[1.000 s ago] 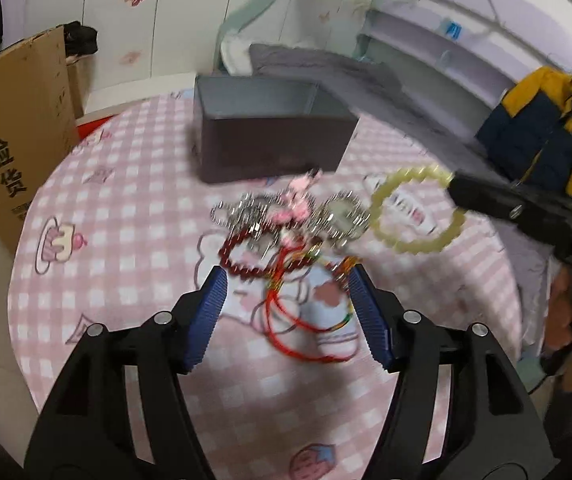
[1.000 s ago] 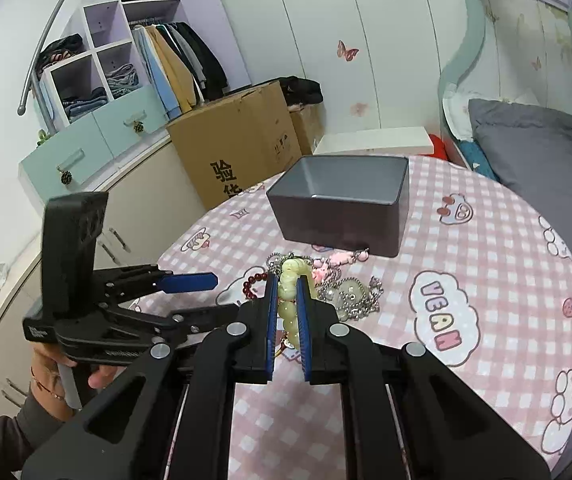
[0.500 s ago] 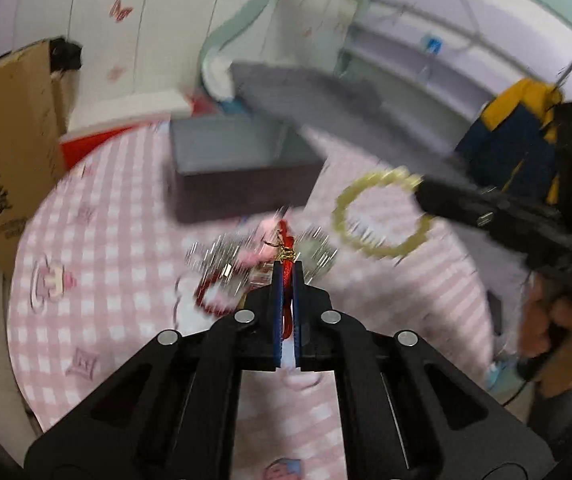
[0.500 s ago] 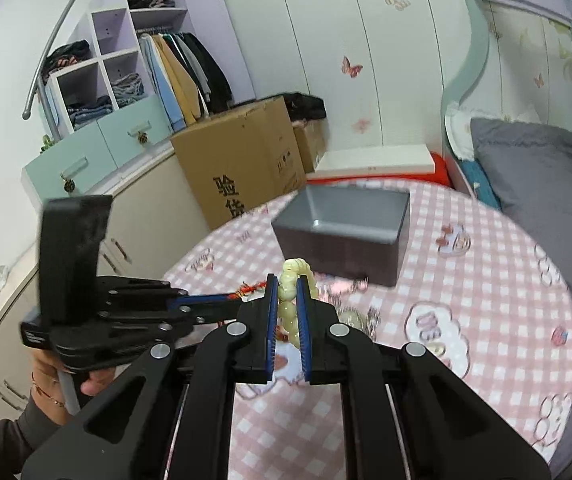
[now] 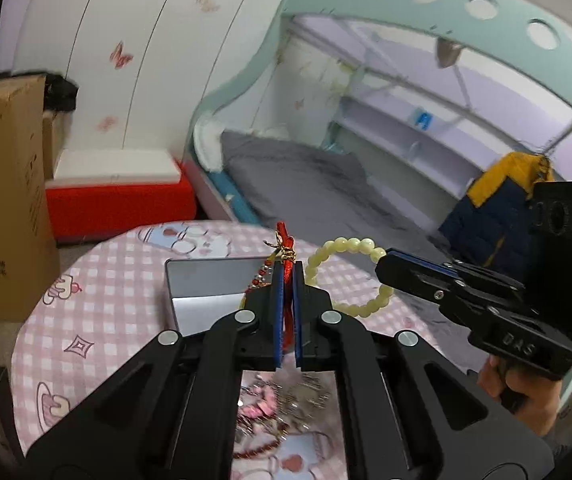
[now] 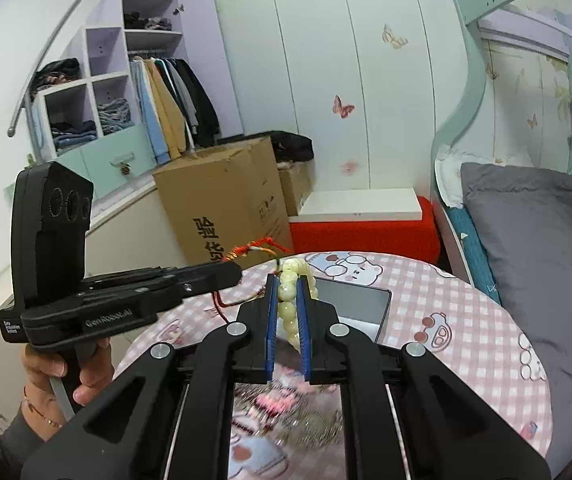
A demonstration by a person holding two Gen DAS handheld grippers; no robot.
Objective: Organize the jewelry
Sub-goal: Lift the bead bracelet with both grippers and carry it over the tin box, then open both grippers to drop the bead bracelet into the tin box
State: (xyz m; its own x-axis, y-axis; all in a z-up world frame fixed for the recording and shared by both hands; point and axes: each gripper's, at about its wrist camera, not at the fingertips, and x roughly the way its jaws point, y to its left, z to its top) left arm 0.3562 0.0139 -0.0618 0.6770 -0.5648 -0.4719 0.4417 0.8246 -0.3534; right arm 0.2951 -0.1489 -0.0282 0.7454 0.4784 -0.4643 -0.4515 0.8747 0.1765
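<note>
Showing, left wrist view — the left gripper (image 5: pixel 286 280) is clamping a red cord bracelet (image 5: pixel 286 256) above the open grey tin (image 5: pixel 206 284), with the pale bead bracelet (image 5: pixel 350 276) hanging just beside. Showing, right wrist view — the right gripper (image 6: pixel 287 300) is pinching the bead bracelet over the tin (image 6: pixel 350 300). Advised: centre each piece over the tin, lower, then release — remaining jewelry pile (image 6: pixel 286 412) is lying on the checked table (image 6: pixel 466 320).

Soft, even indoor light; strong fisheye bending and dark corners, with the jewelry pile (image 5: pixel 286 396) on the worktop (image 5: pixel 98 308) motion-blurred.
</note>
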